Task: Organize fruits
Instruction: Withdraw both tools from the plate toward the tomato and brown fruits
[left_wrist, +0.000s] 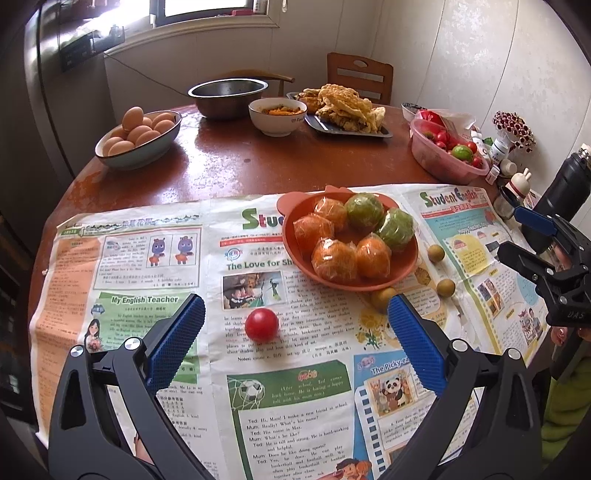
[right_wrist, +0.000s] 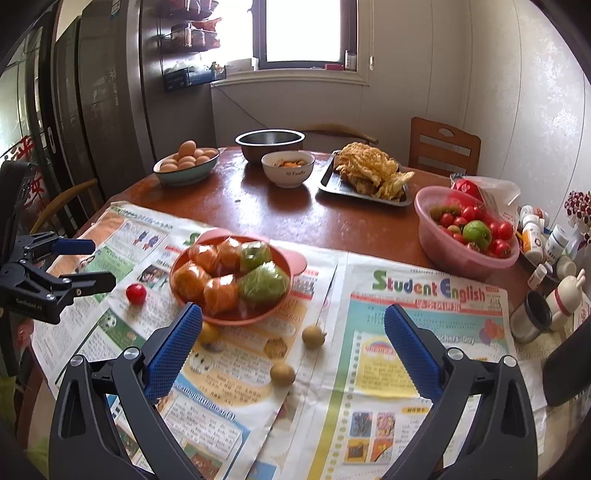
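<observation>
An orange bowl on the newspaper holds several plastic-wrapped orange and green fruits; it also shows in the right wrist view. A red tomato lies on the paper just ahead of my open, empty left gripper, and shows in the right wrist view. Three small brown fruits lie right of the bowl: one, one, one. My right gripper is open and empty above two of them, one and one.
A pink basin of tomatoes and a green fruit stands at the right. Farther back are an egg bowl, a steel bowl, a white bowl and a food tray. Bottles and jars crowd the right edge.
</observation>
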